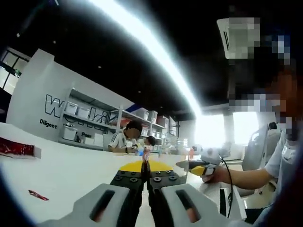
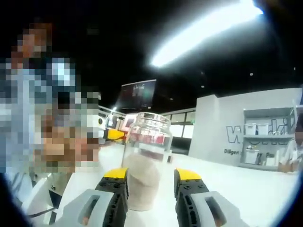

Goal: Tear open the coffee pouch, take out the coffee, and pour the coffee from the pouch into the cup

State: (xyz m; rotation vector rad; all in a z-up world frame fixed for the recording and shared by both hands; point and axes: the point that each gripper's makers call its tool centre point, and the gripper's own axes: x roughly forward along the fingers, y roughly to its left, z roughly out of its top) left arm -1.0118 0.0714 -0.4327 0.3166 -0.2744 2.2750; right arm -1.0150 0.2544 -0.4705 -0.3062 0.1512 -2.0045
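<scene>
Pouch [image 1: 146, 154] upright in closed left gripper [image 1: 145, 166], cup [image 2: 144, 161] upright

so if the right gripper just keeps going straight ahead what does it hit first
Most likely the clear glass jar. It stands on the white table directly ahead of the open right gripper, roughly centred between its fingers, though the depth is hard to judge.

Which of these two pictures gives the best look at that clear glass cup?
The right gripper view. There the clear cup stands upright on the white table, right ahead of the right gripper, between its open yellow-tipped jaws, with pale contents in its lower part. In the left gripper view I cannot make the cup out.
</scene>
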